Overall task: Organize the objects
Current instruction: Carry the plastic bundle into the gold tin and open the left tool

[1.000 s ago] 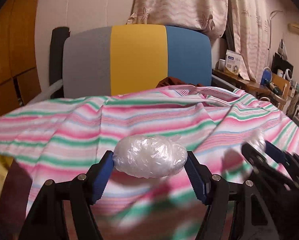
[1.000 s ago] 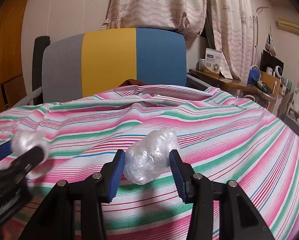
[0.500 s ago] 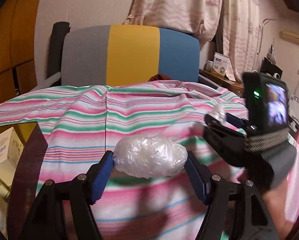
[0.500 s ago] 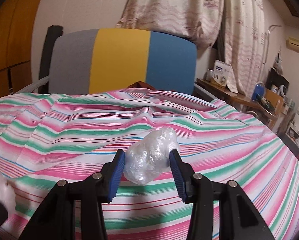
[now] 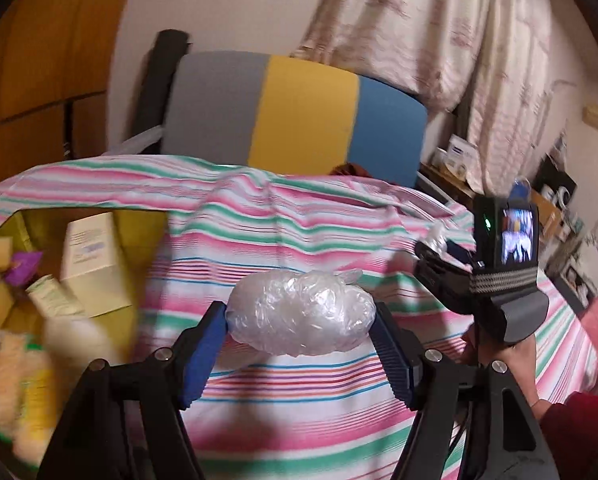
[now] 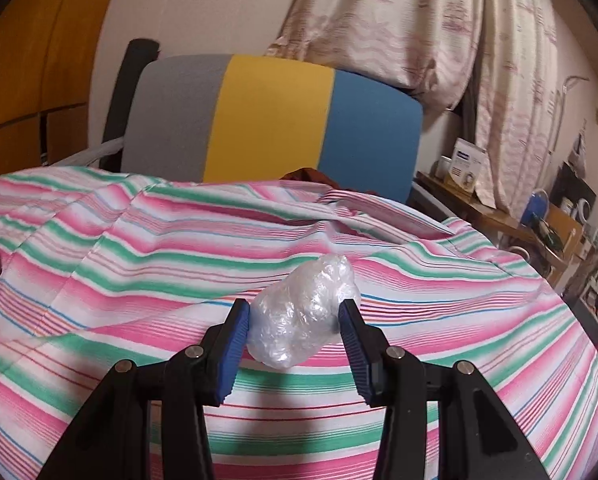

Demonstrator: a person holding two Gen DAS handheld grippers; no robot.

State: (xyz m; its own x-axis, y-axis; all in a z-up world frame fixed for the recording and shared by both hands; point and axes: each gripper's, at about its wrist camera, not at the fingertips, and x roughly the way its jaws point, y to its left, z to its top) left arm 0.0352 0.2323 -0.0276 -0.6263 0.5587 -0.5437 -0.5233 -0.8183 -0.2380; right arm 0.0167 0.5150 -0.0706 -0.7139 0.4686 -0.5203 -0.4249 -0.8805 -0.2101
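My left gripper is shut on a wide clear plastic-wrapped bundle, held crosswise above the striped cloth. At the left edge of the left wrist view stands an open yellow box holding a cream carton, a tube and other blurred items. My right gripper is shut on a smaller clear plastic-wrapped bundle, tilted up above the cloth. In the left wrist view the right gripper shows at the right with its camera screen, borne by a person's hand.
A pink, green and white striped cloth covers the surface. Behind it stands a chair back in grey, yellow and blue. A wooden shelf with small items runs along the right wall under patterned curtains.
My left gripper has swung to the left with its bundle, bringing the yellow box of items into view. The right gripper has rolled slightly, still holding its bundle.
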